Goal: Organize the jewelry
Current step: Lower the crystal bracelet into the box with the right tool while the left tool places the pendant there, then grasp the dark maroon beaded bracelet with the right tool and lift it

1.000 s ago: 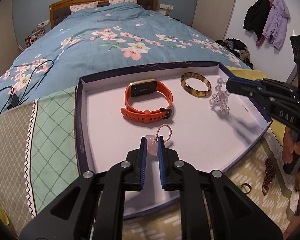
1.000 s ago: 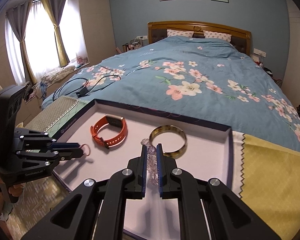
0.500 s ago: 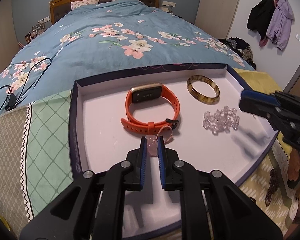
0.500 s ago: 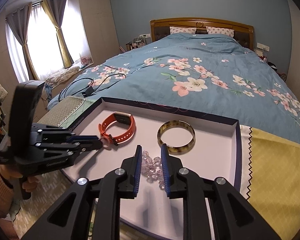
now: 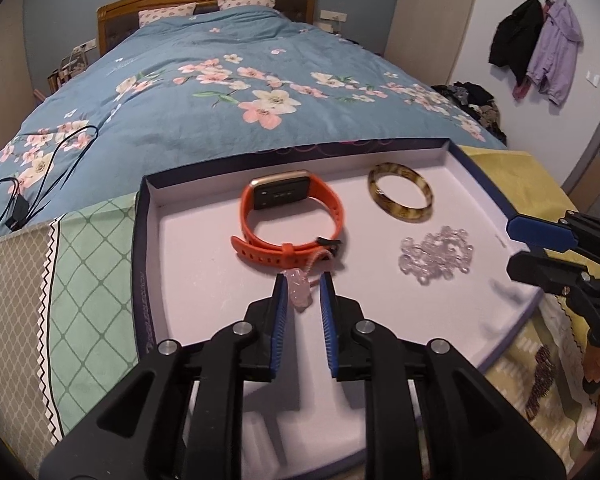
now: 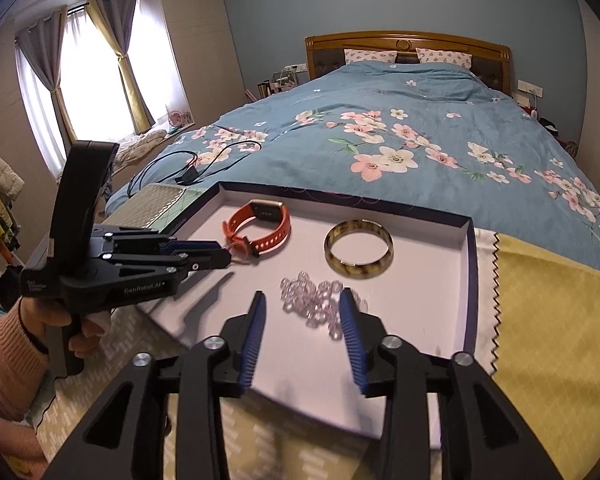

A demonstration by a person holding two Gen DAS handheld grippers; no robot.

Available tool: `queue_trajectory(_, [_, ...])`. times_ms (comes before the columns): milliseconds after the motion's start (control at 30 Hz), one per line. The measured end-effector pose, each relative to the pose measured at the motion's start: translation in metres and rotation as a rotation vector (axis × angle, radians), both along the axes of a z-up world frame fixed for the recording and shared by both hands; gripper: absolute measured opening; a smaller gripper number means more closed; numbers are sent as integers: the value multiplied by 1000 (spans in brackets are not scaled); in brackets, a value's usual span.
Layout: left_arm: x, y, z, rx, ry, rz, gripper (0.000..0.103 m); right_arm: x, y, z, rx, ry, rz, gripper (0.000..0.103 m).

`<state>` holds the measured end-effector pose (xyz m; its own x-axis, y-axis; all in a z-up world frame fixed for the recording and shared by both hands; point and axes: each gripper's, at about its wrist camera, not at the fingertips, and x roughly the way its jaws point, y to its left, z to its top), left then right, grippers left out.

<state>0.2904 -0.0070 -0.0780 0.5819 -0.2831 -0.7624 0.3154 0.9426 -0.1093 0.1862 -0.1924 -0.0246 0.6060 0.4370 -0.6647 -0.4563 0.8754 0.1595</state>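
A shallow white tray with a dark rim [image 5: 140, 264] [image 6: 470, 280] lies at the foot of the bed. In it lie an orange watch [image 5: 292, 216] [image 6: 260, 224], a tortoiseshell bangle [image 5: 400, 198] [image 6: 358, 248] and a clear bead bracelet [image 5: 436, 254] [image 6: 312, 296]. My left gripper [image 5: 302, 284] [image 6: 226, 256] is open, with a pink stone charm on a red-white cord [image 5: 300, 290] between its jaws, next to the watch strap. My right gripper [image 6: 302, 304] [image 5: 528, 248] is open just behind the clear beads.
The tray rests on patterned cloths, green-grey at the left [image 5: 80, 264] and yellow at the right [image 6: 548, 320]. A dark bead string [image 5: 540, 376] lies on the cloth right of the tray. A black cable [image 5: 40, 176] lies on the blue floral bedspread.
My right gripper let go of the clear beads in the tray, opened wide and drew back. My left gripper moved toward the watch and opened around the pink charm.
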Motion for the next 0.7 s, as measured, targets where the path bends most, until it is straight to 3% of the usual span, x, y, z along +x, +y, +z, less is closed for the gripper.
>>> queue_trajectory(67, [-8, -1, 4, 6, -16, -12, 24, -11, -6, 1, 3, 0, 4, 39])
queue_trajectory(167, [-24, 2, 12, 7, -47, -14, 43, -23, -16, 1, 7, 6, 0, 44])
queue_trajectory(467, [-87, 12, 37, -25, -130, -54, 45, -56, -44, -11, 22, 47, -29, 45])
queue_trajectory(700, [-127, 9, 29, -31, -115, -103, 46, -77, -51, -25, -7, 88, -18, 45])
